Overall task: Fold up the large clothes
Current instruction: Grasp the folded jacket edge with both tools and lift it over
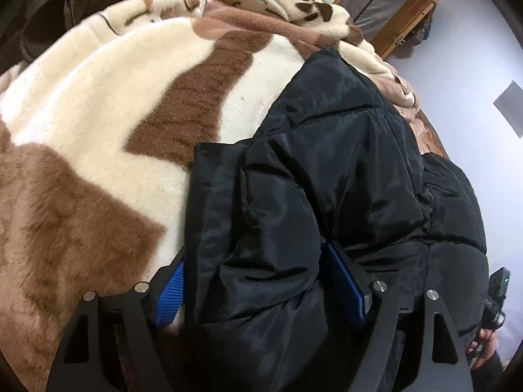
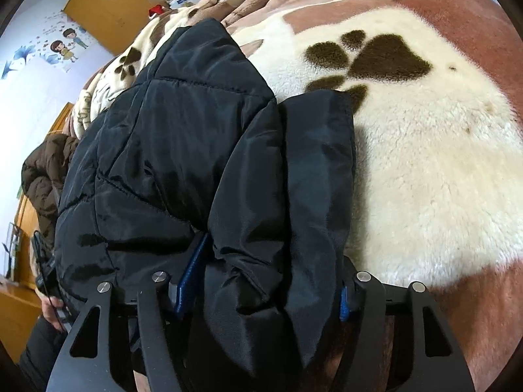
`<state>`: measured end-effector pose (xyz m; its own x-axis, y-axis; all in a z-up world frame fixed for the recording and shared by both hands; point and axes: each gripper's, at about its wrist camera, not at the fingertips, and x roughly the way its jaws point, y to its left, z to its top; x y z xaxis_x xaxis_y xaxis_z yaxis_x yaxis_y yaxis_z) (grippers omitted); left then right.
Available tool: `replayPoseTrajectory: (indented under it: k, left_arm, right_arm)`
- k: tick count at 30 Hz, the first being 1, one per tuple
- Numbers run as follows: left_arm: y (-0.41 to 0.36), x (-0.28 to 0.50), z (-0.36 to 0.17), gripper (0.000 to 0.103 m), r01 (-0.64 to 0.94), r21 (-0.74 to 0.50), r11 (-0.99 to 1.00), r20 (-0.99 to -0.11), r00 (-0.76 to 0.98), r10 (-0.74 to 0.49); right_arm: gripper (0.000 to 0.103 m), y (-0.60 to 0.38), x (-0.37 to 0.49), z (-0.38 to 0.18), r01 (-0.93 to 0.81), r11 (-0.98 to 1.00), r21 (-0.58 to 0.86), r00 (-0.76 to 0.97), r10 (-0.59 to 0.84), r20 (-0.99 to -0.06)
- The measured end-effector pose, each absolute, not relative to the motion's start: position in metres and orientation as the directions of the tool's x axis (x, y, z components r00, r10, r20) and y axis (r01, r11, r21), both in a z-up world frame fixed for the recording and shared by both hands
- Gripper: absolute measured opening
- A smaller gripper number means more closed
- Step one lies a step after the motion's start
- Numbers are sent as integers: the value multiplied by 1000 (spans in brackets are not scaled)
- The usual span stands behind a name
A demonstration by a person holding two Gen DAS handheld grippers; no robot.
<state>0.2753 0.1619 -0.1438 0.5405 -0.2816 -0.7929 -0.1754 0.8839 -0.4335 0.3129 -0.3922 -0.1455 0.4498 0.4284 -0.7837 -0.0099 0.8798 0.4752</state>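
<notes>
A: Left gripper (image 1: 261, 281)?
B: Angled down, jaws wide, bulky fold of black puffer jacket (image 1: 327, 170) bunched between blue pads (image 1: 343, 281). Looks clamped on it.
A: Right gripper (image 2: 261, 281)?
B: Same downward tilt, jaws wide around jacket's other edge, pads against fabric.
A: Jacket location?
B: Lying folded on cream-and-brown fleece blanket (image 1: 98, 114), paw print (image 2: 376, 55) just beyond.

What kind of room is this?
Likely a bedroom at home: a plush paw-print blanket covers a bed, a cartoon wall sticker decorates the wall, and a wooden cabinet stands behind.
</notes>
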Motion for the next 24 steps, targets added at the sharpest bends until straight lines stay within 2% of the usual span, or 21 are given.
replayPoseTrajectory:
  k: [7, 8, 10, 11, 12, 13, 15, 24]
  left_arm:
    - [151, 295, -146, 82, -169, -393, 904, -815, 519, -257]
    - [151, 295, -146, 80, -166, -396, 903, -814, 518, -262]
    - [147, 294, -141, 61, -148, -403, 903, -808, 521, -274]
    - [143, 292, -136, 55, -136, -381, 915, -812, 522, -260]
    - [138, 292, -128, 42, -123, -352, 928, -817, 525, -240]
    - [135, 290, -120, 33, -115, -331, 937, -819, 529, -224]
    - [134, 285, -101, 28, -108, -305, 946, -813, 547, -200]
    - [129, 256, -19, 25, -52, -288, 956, -747, 636, -190]
  right_arm:
    - [64, -392, 331, -153, -4, 868, 497, 442, 447, -778]
    - [61, -392, 330, -152, -9, 868, 497, 442, 449, -776]
    - [51, -391, 327, -147, -18, 869, 495, 446, 450, -774]
    - [42, -389, 326, -142, -26, 874, 486, 450, 444, -775]
    - [37, -388, 324, -139, -32, 881, 473, 453, 435, -779]
    - [35, -386, 321, -132, -41, 889, 456, 458, 422, -782]
    - [28, -385, 318, -119, -45, 898, 438, 471, 406, -784]
    - [24, -392, 285, -51, -106, 904, 413, 544, 401, -737]
